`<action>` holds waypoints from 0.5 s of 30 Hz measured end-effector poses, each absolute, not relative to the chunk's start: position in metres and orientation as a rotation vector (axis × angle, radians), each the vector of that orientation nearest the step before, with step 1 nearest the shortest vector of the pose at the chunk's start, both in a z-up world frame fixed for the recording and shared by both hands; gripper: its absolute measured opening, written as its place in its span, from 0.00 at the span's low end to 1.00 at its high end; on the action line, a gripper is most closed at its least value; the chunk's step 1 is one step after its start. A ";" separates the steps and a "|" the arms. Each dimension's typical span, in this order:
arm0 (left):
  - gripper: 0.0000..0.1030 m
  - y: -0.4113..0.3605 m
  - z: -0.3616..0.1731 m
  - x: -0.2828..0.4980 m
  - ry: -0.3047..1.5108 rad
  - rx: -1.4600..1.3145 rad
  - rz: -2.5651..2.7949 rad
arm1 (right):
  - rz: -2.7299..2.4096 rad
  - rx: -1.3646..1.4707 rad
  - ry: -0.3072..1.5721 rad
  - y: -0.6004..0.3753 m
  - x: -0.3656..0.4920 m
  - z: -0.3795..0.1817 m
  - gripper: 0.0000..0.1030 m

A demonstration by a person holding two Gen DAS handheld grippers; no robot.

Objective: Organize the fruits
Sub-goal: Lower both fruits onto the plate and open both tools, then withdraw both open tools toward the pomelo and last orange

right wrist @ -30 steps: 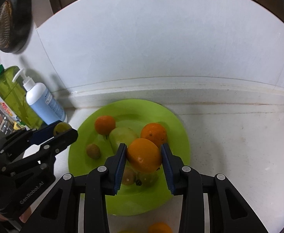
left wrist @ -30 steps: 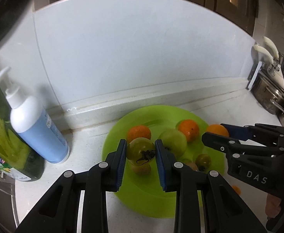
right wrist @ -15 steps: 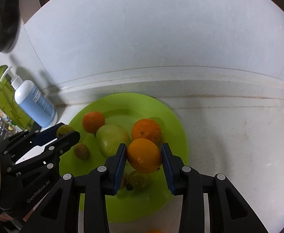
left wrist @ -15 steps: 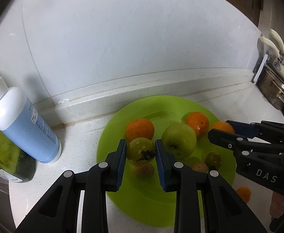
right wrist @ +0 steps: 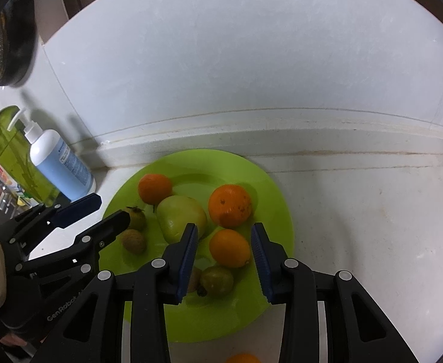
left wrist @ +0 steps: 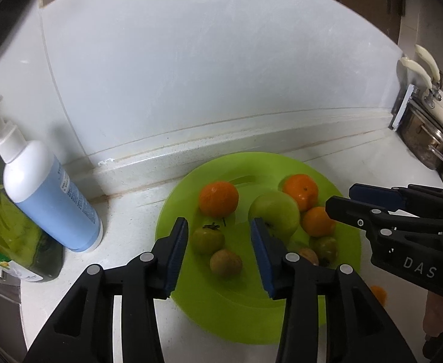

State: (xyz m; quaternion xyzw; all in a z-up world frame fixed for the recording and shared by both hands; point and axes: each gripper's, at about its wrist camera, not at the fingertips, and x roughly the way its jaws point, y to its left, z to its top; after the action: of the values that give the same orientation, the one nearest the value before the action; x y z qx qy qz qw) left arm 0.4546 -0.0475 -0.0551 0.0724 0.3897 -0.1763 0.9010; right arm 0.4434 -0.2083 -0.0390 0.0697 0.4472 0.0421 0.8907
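Note:
A lime green plate (left wrist: 236,302) (right wrist: 221,317) holds a green apple (left wrist: 274,216) (right wrist: 180,219), several oranges and some small fruits. My left gripper (left wrist: 218,222) hangs over the plate's left side with its jaws opening. A small green fruit with a dark stalk (left wrist: 208,239) lies on the plate between its fingers, touched by neither pad, beside a brown fruit (left wrist: 226,262). My right gripper (right wrist: 224,227) is open over the plate's near side. An orange (right wrist: 229,248) lies on the plate between its fingers, with a gap to the left pad.
A white-and-blue pump bottle (left wrist: 49,193) and a green bottle (right wrist: 9,148) stand left of the plate. A raised ledge and white wall run behind it. One orange (right wrist: 242,358) lies on the counter in front. A metal pot (left wrist: 433,148) sits far right.
The left jaws spread and the small green fruit dropped onto the plate. The orange left the right gripper's pads and now lies on the plate.

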 end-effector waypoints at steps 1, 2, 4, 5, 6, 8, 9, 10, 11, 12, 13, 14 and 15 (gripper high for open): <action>0.42 -0.046 -0.052 0.452 0.803 0.148 -0.363 | 0.089 0.146 0.925 -0.208 0.442 -0.037 0.36; 0.42 -0.046 -0.049 0.449 0.800 0.143 -0.360 | 0.092 0.147 0.918 -0.207 0.440 -0.034 0.36; 0.42 -0.044 -0.042 0.442 0.793 0.130 -0.367 | 0.097 0.147 0.908 -0.206 0.436 -0.030 0.36; 0.42 -0.044 -0.039 0.439 0.788 0.128 -0.367 | 0.102 0.145 0.900 -0.205 0.433 -0.026 0.36; 0.42 -0.043 -0.034 0.435 0.781 0.128 -0.361 | 0.105 0.143 0.893 -0.205 0.430 -0.023 0.36; 0.44 -0.042 -0.028 0.428 0.768 0.127 -0.359 | 0.109 0.135 0.874 -0.203 0.423 -0.016 0.36; 0.45 -0.042 -0.024 0.424 0.760 0.128 -0.357 | 0.110 0.132 0.866 -0.203 0.420 -0.013 0.36; 0.45 -0.042 -0.021 0.421 0.754 0.130 -0.356 | 0.110 0.128 0.857 -0.202 0.417 -0.010 0.36; 0.45 -0.042 -0.017 0.417 0.746 0.128 -0.356 | 0.112 0.125 0.845 -0.201 0.412 -0.005 0.36; 0.45 -0.041 -0.015 0.414 0.740 0.127 -0.357 | 0.114 0.123 0.838 -0.202 0.408 -0.002 0.36; 0.45 -0.042 -0.012 0.409 0.733 0.127 -0.357 | 0.115 0.121 0.830 -0.201 0.404 0.001 0.36; 0.45 -0.043 -0.009 0.405 0.727 0.128 -0.358 | 0.116 0.119 0.820 -0.200 0.399 0.005 0.36; 0.45 -0.043 -0.005 0.400 0.719 0.129 -0.361 | 0.118 0.117 0.813 -0.201 0.396 0.008 0.36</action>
State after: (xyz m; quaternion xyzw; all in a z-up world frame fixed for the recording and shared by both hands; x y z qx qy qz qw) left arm 0.3997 -0.0428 -0.0054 0.0626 0.3497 -0.1756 0.9181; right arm 0.3955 -0.2012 0.0078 0.0570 0.3951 0.0573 0.9151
